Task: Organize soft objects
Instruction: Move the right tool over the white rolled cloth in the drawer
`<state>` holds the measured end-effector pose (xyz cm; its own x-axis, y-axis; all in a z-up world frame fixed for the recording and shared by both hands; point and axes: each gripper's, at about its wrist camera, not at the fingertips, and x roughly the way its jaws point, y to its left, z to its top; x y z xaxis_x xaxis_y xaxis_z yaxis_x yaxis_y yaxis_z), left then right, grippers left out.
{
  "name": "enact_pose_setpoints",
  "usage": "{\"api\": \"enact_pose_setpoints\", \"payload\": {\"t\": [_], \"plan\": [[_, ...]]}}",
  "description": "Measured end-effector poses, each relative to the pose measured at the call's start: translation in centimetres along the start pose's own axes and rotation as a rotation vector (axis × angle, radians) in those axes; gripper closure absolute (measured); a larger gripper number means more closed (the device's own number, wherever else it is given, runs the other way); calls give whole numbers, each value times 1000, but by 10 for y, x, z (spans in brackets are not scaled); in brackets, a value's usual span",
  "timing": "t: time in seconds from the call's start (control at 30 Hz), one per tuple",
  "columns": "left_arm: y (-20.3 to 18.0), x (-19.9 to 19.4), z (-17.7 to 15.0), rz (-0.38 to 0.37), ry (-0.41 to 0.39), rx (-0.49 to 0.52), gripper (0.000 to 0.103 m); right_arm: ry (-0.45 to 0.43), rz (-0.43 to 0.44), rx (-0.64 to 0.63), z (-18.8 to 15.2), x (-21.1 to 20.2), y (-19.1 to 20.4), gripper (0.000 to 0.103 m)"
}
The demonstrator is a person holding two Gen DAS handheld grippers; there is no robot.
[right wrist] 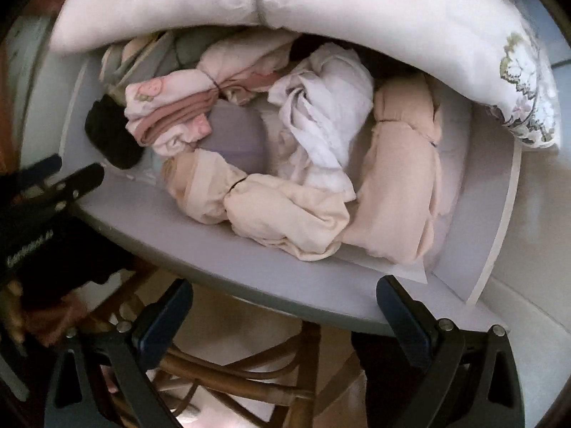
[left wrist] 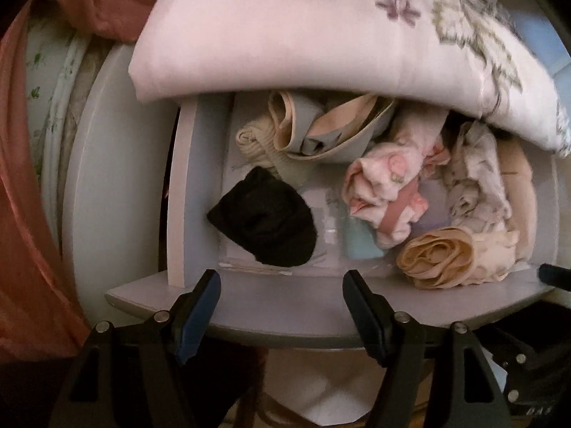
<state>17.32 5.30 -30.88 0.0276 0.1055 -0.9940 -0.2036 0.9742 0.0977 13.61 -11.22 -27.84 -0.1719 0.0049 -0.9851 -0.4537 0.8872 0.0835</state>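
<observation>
An open grey drawer (left wrist: 271,306) holds several rolled soft garments: a black roll (left wrist: 266,219) at the left, a cream ribbed roll (left wrist: 255,149), a pink printed bundle (left wrist: 389,182), a beige rolled piece (left wrist: 437,258) at the front right. In the right wrist view the drawer (right wrist: 221,249) shows the pink printed bundle (right wrist: 167,114), a white crumpled cloth (right wrist: 321,125) and peach bundles (right wrist: 285,217). My left gripper (left wrist: 282,285) is open and empty over the drawer's front edge. My right gripper (right wrist: 285,296) is open and empty just in front of the drawer.
A folded pale pink floral quilt (left wrist: 303,35) lies over the back of the drawer. An orange-pink cloth (left wrist: 21,196) hangs at the left. A rattan chair (right wrist: 235,367) stands below the drawer.
</observation>
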Motion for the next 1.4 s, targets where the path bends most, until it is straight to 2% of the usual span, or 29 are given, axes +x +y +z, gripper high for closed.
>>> {"api": "enact_pose_setpoints", "payload": {"t": [0.13,0.2,0.3,0.37,0.53,0.73,0.93,1.03,1.17,1.33,1.4], "plan": [[6,5,9,15,43,-20,30,12,-11,5,-10,1,13,0],[13,8,15,11,35,-27,31,16,-2,8,-8,0,13,0],[4,7,17,47,33,9,30,-8,-15,1,-11,-5,15,0],[-5,4,11,37,48,10,30,-16,-22,4,-8,-9,12,0],[-13,2,22,49,37,29,30,-11,-33,2,-3,-13,19,0],[-19,-5,34,15,34,19,32,-29,-48,2,-4,-12,28,0],[-22,-20,28,-9,15,4,32,-39,-97,-30,-10,-12,40,0],[-19,-28,24,-34,-11,-12,32,-57,-108,-20,-10,-14,43,0],[-17,-58,22,-66,-128,-37,32,-94,-89,4,-12,-23,44,0],[-15,-93,0,-92,-241,-32,32,-181,46,106,-17,-40,36,0],[-11,-106,-14,-111,-291,-39,32,-211,60,119,-16,-48,35,0]]}}
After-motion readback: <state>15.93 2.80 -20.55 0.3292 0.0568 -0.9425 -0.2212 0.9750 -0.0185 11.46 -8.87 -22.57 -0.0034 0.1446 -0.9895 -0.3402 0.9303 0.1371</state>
